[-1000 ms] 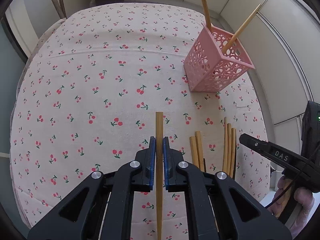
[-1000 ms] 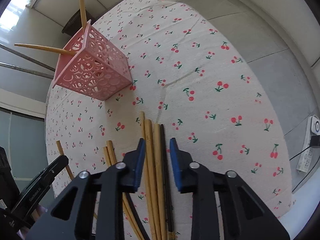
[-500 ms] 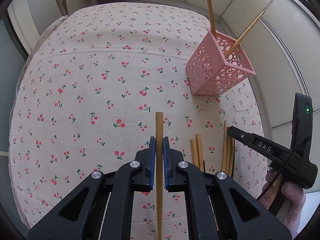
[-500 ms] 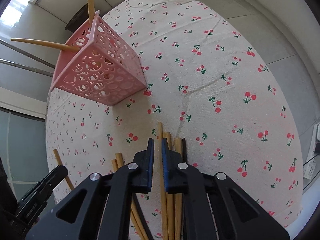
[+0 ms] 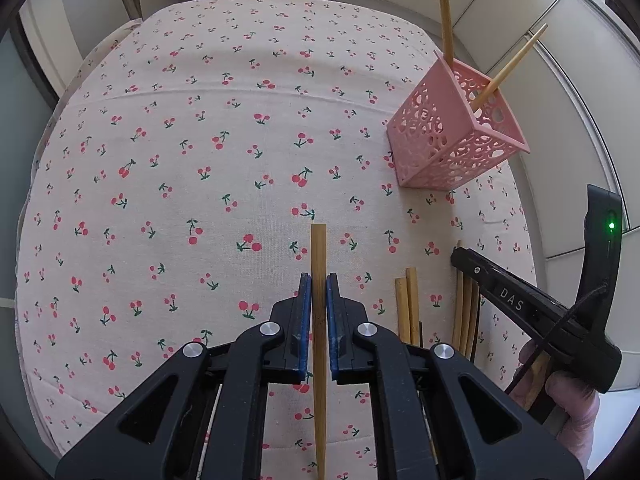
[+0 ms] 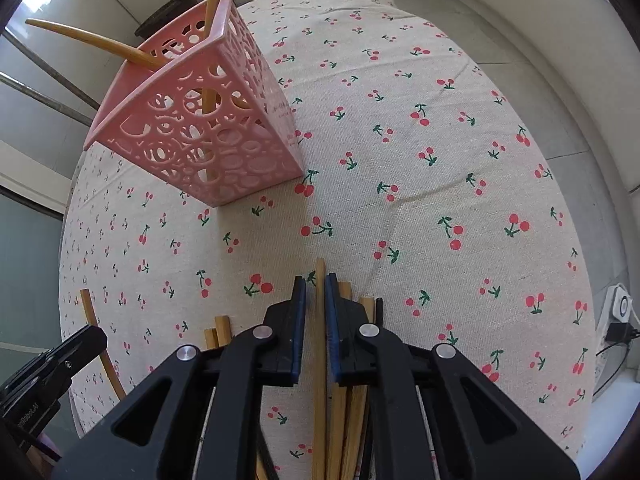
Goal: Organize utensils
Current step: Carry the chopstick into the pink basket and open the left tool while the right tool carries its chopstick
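My left gripper [image 5: 319, 280] is shut on a bamboo chopstick [image 5: 319, 252] and holds it above the cherry-print tablecloth [image 5: 200, 140]. My right gripper [image 6: 315, 282] is shut on another bamboo chopstick [image 6: 319, 276], lifted over a bundle of chopsticks [image 6: 348, 400] lying on the cloth. The pink perforated holder [image 5: 452, 140] stands at the back right with two chopsticks in it; it also shows in the right wrist view [image 6: 208, 128]. The right gripper appears in the left wrist view [image 5: 520, 304], over the loose chopsticks [image 5: 464, 312].
Two more chopsticks [image 5: 408, 304] lie just right of my left gripper. The table's right edge [image 5: 532, 240] runs close to the bundle. A white socket with a cable [image 6: 618, 312] is on the floor at the right. The left gripper's body [image 6: 48, 364] shows at lower left.
My right gripper has closed on one chopstick from the bundle and moved toward the pink holder. My left gripper keeps its chopstick and has barely moved.
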Available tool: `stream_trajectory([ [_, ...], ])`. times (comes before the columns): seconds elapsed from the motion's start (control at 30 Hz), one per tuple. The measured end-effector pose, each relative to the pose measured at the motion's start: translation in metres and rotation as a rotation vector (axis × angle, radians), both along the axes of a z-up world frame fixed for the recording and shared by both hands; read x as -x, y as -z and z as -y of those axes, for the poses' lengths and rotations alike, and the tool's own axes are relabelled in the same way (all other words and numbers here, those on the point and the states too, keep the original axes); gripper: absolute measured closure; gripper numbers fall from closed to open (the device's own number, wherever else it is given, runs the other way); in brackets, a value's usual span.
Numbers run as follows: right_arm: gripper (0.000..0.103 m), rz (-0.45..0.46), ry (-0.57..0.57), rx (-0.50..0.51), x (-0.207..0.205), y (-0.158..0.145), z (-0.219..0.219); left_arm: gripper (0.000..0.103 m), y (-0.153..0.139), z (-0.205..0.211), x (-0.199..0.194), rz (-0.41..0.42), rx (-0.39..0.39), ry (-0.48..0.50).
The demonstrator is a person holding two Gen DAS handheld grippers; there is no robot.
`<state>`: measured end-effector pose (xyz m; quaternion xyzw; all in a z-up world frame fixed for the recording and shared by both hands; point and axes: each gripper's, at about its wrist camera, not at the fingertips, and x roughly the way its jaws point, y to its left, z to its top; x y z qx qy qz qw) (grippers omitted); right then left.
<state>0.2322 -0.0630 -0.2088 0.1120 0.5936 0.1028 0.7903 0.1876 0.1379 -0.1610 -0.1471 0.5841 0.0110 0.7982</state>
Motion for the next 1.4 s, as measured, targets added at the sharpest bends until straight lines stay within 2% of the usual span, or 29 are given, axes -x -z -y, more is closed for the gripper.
stream_trajectory([
  [0.13, 0.096, 0.023, -0.010, 0.043, 0.004, -0.001, -0.005, 0.096, 0.009, 0.000, -0.003, -0.020, -0.005, -0.006],
  [0.27, 0.098, 0.023, 0.010, 0.000, 0.005, -0.002, 0.003, 0.096, 0.010, -0.003, -0.003, -0.016, -0.001, -0.009],
  [0.4, 0.098, 0.078, 0.020, -0.042, 0.018, -0.028, 0.017, 0.096, -0.004, -0.004, 0.004, 0.020, 0.007, 0.004],
  [0.67, 0.098, 0.229, 0.049, -0.114, 0.066, -0.101, 0.053, 0.096, -0.062, 0.002, 0.034, 0.171, -0.015, 0.059],
  [0.9, 0.098, 0.355, 0.069, -0.189, 0.099, -0.154, 0.085, 0.096, -0.112, 0.010, 0.087, 0.362, -0.049, 0.026],
  [1.03, 0.098, 0.436, 0.064, -0.216, 0.108, -0.188, 0.091, 0.096, -0.134, 0.010, 0.106, 0.441, -0.042, 0.000],
  [1.17, 0.098, 0.517, 0.088, -0.251, 0.107, -0.223, 0.101, 0.096, -0.166, 0.009, 0.103, 0.520, -0.015, -0.022],
  [1.4, 0.098, 0.658, 0.192, -0.312, 0.080, -0.281, 0.129, 0.096, -0.225, 0.013, 0.060, 0.644, 0.018, -0.020],
])
